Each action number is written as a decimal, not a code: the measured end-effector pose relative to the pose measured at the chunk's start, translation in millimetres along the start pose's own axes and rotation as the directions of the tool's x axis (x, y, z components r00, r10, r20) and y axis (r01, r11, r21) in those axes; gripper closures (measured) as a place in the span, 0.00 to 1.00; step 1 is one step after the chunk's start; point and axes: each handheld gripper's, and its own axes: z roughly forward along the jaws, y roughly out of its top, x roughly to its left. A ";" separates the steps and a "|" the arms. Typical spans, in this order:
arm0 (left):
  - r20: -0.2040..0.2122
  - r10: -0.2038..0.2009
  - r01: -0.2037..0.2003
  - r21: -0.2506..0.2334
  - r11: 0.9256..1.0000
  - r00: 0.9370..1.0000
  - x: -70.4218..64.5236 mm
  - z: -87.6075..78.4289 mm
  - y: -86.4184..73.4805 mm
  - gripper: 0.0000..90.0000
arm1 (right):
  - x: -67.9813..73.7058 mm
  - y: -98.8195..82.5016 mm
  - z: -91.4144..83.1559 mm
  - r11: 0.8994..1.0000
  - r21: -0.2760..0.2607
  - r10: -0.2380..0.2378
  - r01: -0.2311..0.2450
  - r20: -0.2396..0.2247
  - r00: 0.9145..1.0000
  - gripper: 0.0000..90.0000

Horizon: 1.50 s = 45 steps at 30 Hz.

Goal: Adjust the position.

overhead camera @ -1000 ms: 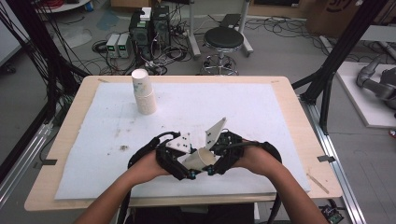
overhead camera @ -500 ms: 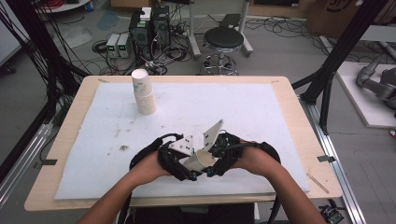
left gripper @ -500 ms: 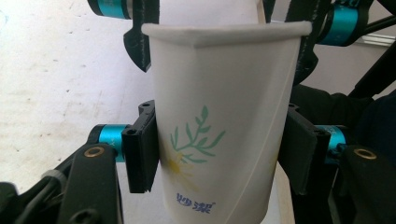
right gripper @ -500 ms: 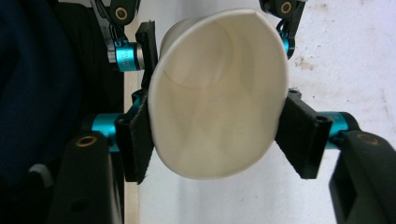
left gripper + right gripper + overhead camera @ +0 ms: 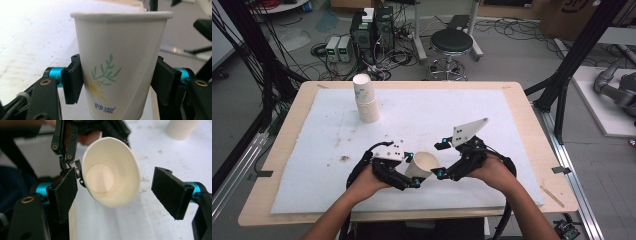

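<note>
A white paper cup [image 5: 424, 164] with a printed flower lies tilted above the near middle of the table, its mouth facing right. My left gripper [image 5: 413, 170] is shut on it. In the left gripper view both pads [image 5: 72, 82] press the sides of the cup [image 5: 120, 70], and the jaws have just been opening a little with the cup between them. My right gripper [image 5: 439, 159] is open just right of the cup's mouth. Its jaws have just been opening. In the right gripper view its pads [image 5: 172, 192] stand clear of the cup [image 5: 110, 172].
A stack of upturned paper cups [image 5: 367, 100] stands at the far left of the white foam mat [image 5: 492, 115] and shows as the stack [image 5: 182, 128] in the right gripper view. Small dark specks [image 5: 344, 158] dot the mat at the left. A stool [image 5: 452, 42] stands beyond the table.
The right gripper's jaws have opened off the cup and that hand has drawn a little to the right. The cup stays in the left gripper, which has hardly moved.
</note>
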 end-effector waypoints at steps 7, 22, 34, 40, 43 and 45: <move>-0.091 -0.048 0.036 -0.133 0.990 0.995 5.0 -20.8 -17.3 0.36 | -2.6 -25.7 -12.6 0.991 -0.090 0.103 -0.099 0.044 0.994 0.24; -0.228 -0.110 0.043 -0.283 0.958 0.967 14.7 -57.6 -40.1 0.37 | -3.5 -73.7 -35.2 0.952 -0.254 0.222 -0.171 0.192 0.956 0.24; -0.331 -0.156 0.027 -0.364 0.931 0.931 19.5 -79.5 -50.9 0.35 | -1.9 -100.9 -49.2 0.932 -0.299 0.294 -0.204 0.296 0.909 0.24; -0.369 -0.165 0.017 -0.374 0.927 0.914 21.2 -86.7 -55.6 0.35 | -2.5 -105.4 -51.9 0.929 -0.309 0.306 -0.205 0.327 0.894 0.24; -0.389 -0.176 0.015 -0.384 0.923 0.904 22.9 -91.4 -57.6 0.35 | -3.7 -105.6 -53.0 0.925 -0.322 0.310 -0.202 0.330 0.892 0.24; -0.404 -0.183 0.011 -0.393 0.919 0.896 23.6 -95.2 -58.3 0.34 | -2.9 -105.2 -52.3 0.924 -0.320 0.315 -0.208 0.330 0.890 0.24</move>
